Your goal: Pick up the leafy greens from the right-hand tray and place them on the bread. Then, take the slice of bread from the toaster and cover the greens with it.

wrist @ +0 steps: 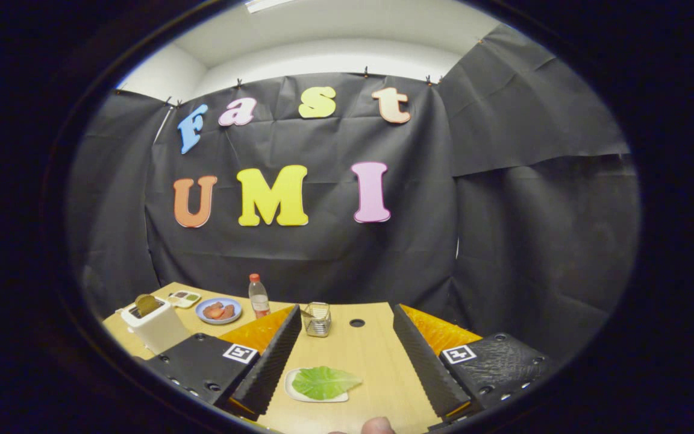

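Observation:
A green lettuce leaf (pixel 325 382) lies on a small white tray (pixel 293 392) on the wooden table, between my two fingers and nearer the left one. My gripper (pixel 344 364) is open wide, with nothing pressed between its fingers. Off to the left, beyond the left finger, stands a white toaster (pixel 155 325) with a brown slice of bread (pixel 145 303) sticking up out of its slot. I cannot make out a second slice of bread lying flat.
A blue plate (pixel 219 310) with reddish food sits behind the toaster, beside a small white dish (pixel 184 298). A clear bottle with a red cap (pixel 258 296) and a wire holder (pixel 317 319) stand further back. A fingertip (pixel 377 425) shows at the table's near edge. A round hole (pixel 356 323) marks the tabletop.

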Demonstrator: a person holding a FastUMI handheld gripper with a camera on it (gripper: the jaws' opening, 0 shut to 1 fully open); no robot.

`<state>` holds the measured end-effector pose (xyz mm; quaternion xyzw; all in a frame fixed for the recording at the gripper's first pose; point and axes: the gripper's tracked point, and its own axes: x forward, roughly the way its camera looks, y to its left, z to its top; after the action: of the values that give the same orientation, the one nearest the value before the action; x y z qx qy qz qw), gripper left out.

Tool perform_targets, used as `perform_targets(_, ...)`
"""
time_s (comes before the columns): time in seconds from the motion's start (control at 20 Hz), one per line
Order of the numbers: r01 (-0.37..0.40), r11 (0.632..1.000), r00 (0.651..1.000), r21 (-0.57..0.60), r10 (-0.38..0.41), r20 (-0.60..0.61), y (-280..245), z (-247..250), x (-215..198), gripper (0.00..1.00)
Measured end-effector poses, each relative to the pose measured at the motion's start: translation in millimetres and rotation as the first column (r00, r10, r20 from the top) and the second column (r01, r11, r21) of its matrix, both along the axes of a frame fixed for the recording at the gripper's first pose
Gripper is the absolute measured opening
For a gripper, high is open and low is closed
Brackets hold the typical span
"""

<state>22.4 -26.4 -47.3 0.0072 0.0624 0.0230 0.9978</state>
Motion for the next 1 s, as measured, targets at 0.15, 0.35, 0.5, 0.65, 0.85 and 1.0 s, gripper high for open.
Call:
perform_targets(0.15,-0.005,1.0,0.999,0.003,0.005,-0.049,-4.6,-30.5,9.1,0.95)
perform_targets(0.35,-0.004,1.0,0.99,0.019,0.007,-0.144,-12.4,-94.2,30.4,0.95)
perform_targets(0.5,-0.005,1.0,0.977,0.024,0.01,-0.214,-15.8,-147.3,51.2,0.95)
perform_targets(0.65,-0.018,1.0,0.954,0.022,0.023,-0.298,-13.0,-208.4,78.2,0.94)
perform_targets(0.85,-0.025,0.999,0.906,0.038,0.039,-0.422,-11.8,-277.6,108.9,0.94)
perform_targets(1.0,-0.008,0.999,0.876,0.035,0.024,-0.482,-9.3,-305.9,121.4,0.96)
